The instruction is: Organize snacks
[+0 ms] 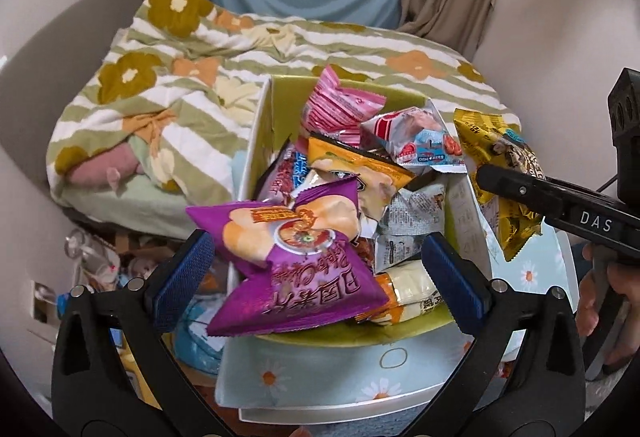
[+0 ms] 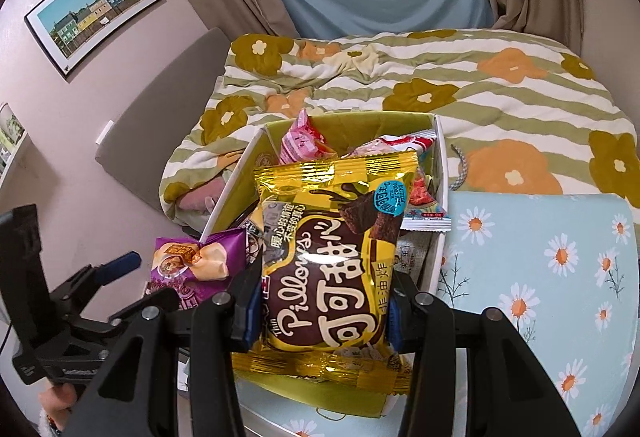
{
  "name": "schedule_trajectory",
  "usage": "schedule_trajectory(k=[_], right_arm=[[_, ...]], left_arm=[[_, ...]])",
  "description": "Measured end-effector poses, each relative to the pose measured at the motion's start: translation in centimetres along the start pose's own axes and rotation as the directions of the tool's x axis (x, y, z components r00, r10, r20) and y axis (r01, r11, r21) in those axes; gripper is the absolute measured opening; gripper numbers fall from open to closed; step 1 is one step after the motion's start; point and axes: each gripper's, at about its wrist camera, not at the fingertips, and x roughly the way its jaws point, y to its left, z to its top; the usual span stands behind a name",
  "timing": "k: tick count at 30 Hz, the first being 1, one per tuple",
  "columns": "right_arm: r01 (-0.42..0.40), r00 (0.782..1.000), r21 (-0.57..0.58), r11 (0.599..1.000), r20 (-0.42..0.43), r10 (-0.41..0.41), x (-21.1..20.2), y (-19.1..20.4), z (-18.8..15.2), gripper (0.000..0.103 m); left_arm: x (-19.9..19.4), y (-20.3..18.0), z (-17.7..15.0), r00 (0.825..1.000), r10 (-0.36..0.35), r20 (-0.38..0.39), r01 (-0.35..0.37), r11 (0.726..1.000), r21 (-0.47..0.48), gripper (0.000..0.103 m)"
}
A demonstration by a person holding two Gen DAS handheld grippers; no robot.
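A white box (image 1: 256, 141) with a green inside stands heaped with snack packets. On top of the heap at its near edge lies a purple snack bag (image 1: 296, 257). My left gripper (image 1: 320, 273) stands open around that bag, its blue pads (image 1: 188, 269) clear of it on both sides. My right gripper (image 2: 320, 313) is shut on a yellow chocolate-pillow bag (image 2: 332, 265) and holds it upright over the box (image 2: 438, 173). In the left wrist view the yellow bag (image 1: 500, 165) hangs at the box's right wall.
The box sits on a daisy-print blue surface (image 2: 540, 277) in front of a bed with a striped flower quilt (image 2: 480, 85). Pink (image 1: 340, 105), orange (image 1: 360, 161) and white-red (image 1: 416, 137) packets fill the box. Clutter lies on the floor at left (image 1: 92, 261).
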Motion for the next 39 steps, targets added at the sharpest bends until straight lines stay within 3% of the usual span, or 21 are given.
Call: schedule_trajectory(k=[8, 11, 12, 13, 14, 15, 19, 23, 29, 31, 34, 39], right_arm=[[0.02, 1.0, -0.033, 0.999, 0.001, -0.02, 0.5, 1.8, -0.2, 0.044], [0.01, 1.0, -0.028, 1.0, 0.001, -0.01, 1.2, 1.8, -0.3, 0.048], [0.002, 1.0, -0.023, 1.0, 0.003, -0.002, 1.4, 1.7, -0.4, 0.06], [0.001, 1.0, -0.014, 1.0, 0.006, 0.0, 1.5, 1.5, -0.5, 0.087], [0.005, 1.0, -0.01, 1.0, 0.012, -0.005, 1.5, 1.4, -0.6, 0.1], [0.012, 0.999, -0.008, 1.0, 0.034, -0.012, 1.2, 1.2, -0.8, 0.103], [0.038, 0.999, -0.01, 0.999, 0.012, -0.038, 0.9, 0.5, -1.4, 0.103], [0.016, 1.0, -0.01, 1.0, 0.025, -0.015, -0.5, -0.3, -1.6, 0.103], [0.034, 0.994, -0.027, 0.999, 0.103, -0.031, -5.2, -0.5, -1.7, 0.103], [0.075, 0.99, -0.03, 0.997, 0.125, -0.071, -7.5, -0.6, -1.9, 0.103], [0.141, 0.977, -0.056, 0.988, 0.168, -0.13, -11.0, -0.4, -2.3, 0.103], [0.251, 0.937, -0.057, 0.966, 0.265, -0.227, -16.9, -0.3, -4.4, 0.103]], left_arm=[[-0.7, 0.4, 0.0, 1.0, -0.028, 0.009, 0.028, 1.0, 0.012, 0.103], [-0.4, 0.3, -0.1, 1.0, -0.013, 0.003, 0.013, 1.0, 0.019, 0.103], [-0.4, 0.1, -0.2, 1.0, -0.009, 0.001, 0.009, 1.0, 0.02, 0.103], [-0.3, 0.0, -0.3, 1.0, -0.006, 0.001, 0.006, 1.0, 0.02, 0.103], [-0.3, -0.2, -0.5, 1.0, -0.002, 0.002, 0.002, 1.0, 0.02, 0.103], [-0.3, -0.4, -0.7, 1.0, 0.002, 0.001, -0.002, 1.0, 0.019, 0.103], [-0.5, -1.3, -1.2, 1.0, 0.023, 0.001, -0.023, 1.0, 0.014, 0.103], [-1.9, -2.4, -1.4, 0.999, 0.037, 0.033, -0.037, 0.999, -0.001, 0.103], [-5.1, -5.4, -1.4, 0.994, 0.043, 0.096, -0.047, 0.998, 0.038, 0.103], [-6.4, -6.4, -1.5, 0.992, 0.04, 0.121, -0.044, 0.999, 0.031, 0.103], [-8.9, -7.5, -1.8, 0.984, 0.009, 0.178, -0.014, 1.0, 0.028, 0.103], [-12.4, -9.9, -2.9, 0.967, 0.025, 0.254, -0.042, 0.997, 0.059, 0.103]])
